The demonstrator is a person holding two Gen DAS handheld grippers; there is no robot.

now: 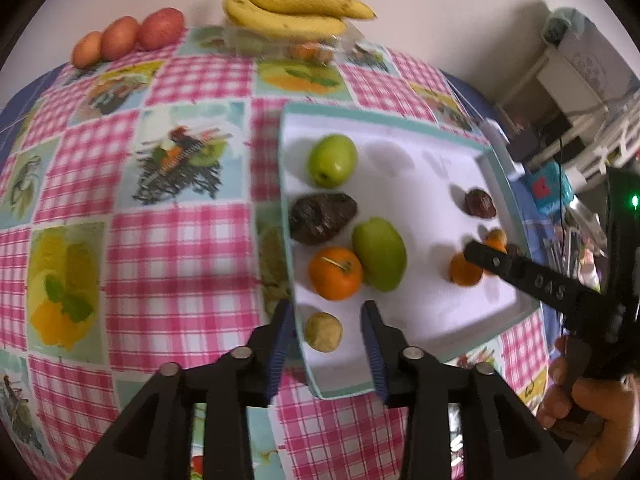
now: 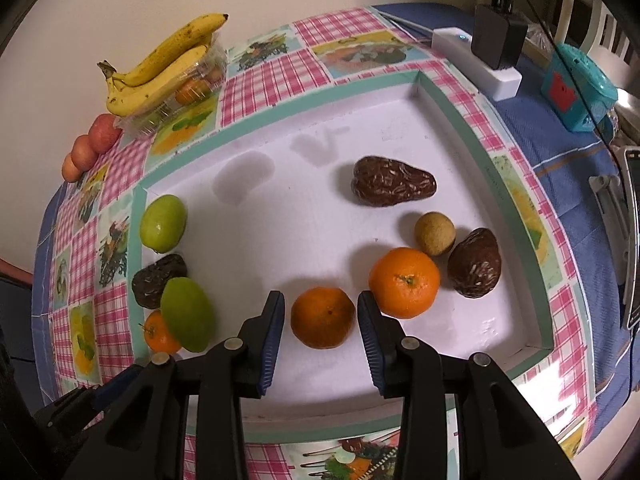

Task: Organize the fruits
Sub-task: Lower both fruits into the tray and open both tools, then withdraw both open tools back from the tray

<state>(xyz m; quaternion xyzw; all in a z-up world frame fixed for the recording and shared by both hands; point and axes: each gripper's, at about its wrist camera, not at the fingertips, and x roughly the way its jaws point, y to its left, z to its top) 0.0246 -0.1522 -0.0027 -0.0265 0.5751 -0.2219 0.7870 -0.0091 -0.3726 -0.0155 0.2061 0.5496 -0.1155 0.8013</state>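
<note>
A white tray with a teal rim (image 1: 400,116) (image 2: 320,80) lies on the checked tablecloth. My left gripper (image 1: 326,332) is open around a small tan round fruit (image 1: 323,332) at the tray's near left corner. Beyond it lie an orange (image 1: 335,273), two green fruits (image 1: 332,160) (image 1: 380,254) and a dark brown fruit (image 1: 322,218). My right gripper (image 2: 322,320) is open around an orange (image 2: 322,323) on the tray. Beside it lie a second orange (image 2: 404,282), a tan fruit (image 2: 435,233) and two brown fruits (image 2: 394,186) (image 2: 475,268).
Bananas (image 1: 288,10) (image 2: 160,68) rest on a clear plastic box at the table's far edge, next to three reddish apples (image 1: 128,36) (image 2: 90,146). A white power strip (image 2: 476,56) and a teal box (image 2: 576,88) lie right of the tray.
</note>
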